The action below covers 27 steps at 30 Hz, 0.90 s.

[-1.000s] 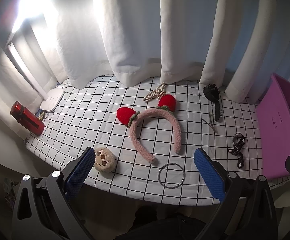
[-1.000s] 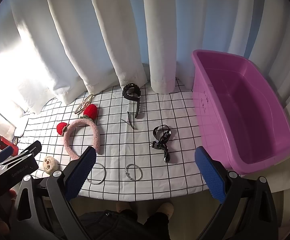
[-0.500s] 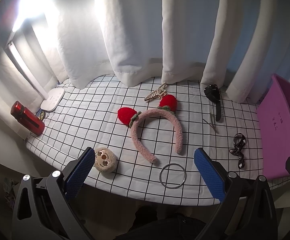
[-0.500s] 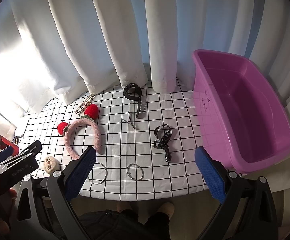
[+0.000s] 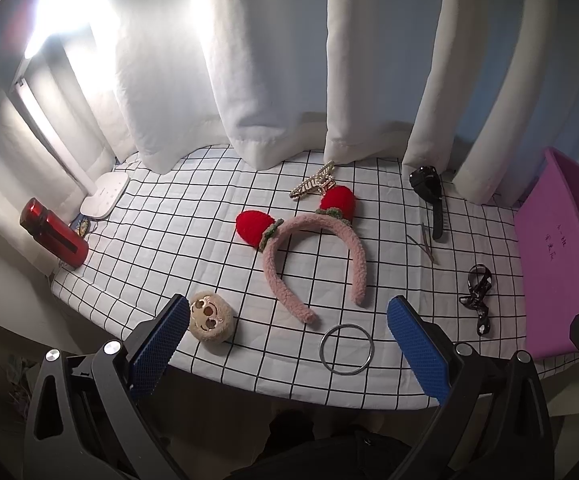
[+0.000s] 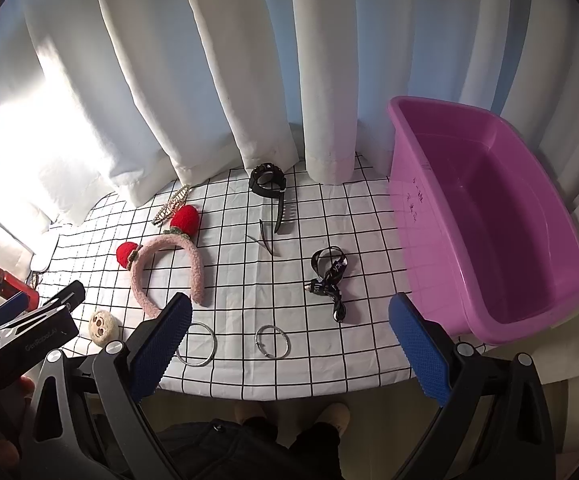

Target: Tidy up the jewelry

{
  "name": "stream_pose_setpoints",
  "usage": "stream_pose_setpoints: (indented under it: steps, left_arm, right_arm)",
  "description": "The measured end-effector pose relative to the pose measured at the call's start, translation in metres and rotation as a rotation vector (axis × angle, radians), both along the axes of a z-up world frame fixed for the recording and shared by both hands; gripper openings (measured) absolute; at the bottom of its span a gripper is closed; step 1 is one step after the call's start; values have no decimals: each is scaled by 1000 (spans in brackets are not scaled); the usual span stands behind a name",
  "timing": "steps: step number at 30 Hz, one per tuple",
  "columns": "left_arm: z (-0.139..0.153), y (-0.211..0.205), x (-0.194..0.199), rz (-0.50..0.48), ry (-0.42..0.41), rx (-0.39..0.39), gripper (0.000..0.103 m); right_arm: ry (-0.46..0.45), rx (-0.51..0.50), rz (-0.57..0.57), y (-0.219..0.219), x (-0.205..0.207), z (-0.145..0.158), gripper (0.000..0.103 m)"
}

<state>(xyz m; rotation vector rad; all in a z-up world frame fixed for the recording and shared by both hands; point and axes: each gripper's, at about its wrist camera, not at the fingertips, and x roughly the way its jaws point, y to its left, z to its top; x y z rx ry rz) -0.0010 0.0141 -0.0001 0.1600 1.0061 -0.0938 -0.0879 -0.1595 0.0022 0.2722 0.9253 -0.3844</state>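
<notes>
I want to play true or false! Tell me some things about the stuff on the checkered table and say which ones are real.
1. The purple tub has nothing in it. True.
2. The pink headband has blue ears. False: they are red.
3. Both grippers are open and hold nothing. True: left gripper, right gripper.
4. The black watch is inside the tub. False: it lies on the cloth near the curtain.
5. Two silver rings lie near the table's front edge. True: one, another.

Left claw [image 5: 287, 334] open, apparently empty, above ring [image 5: 346, 350].
</notes>
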Motion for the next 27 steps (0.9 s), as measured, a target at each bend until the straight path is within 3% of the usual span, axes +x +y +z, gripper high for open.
stream_pose_setpoints:
  steps: [11, 21, 27]
  left_arm:
    - [-28, 18, 4, 56, 63, -9, 97]
    - [-89, 85, 10, 225, 148, -28, 97]
    - [-131, 119, 18, 302, 211, -80, 97]
  right_arm:
    - [42, 26, 50, 0, 11, -22, 94]
    - [124, 59, 102, -3, 27, -73, 94]
    - [187, 79, 116, -14, 34, -109, 94]
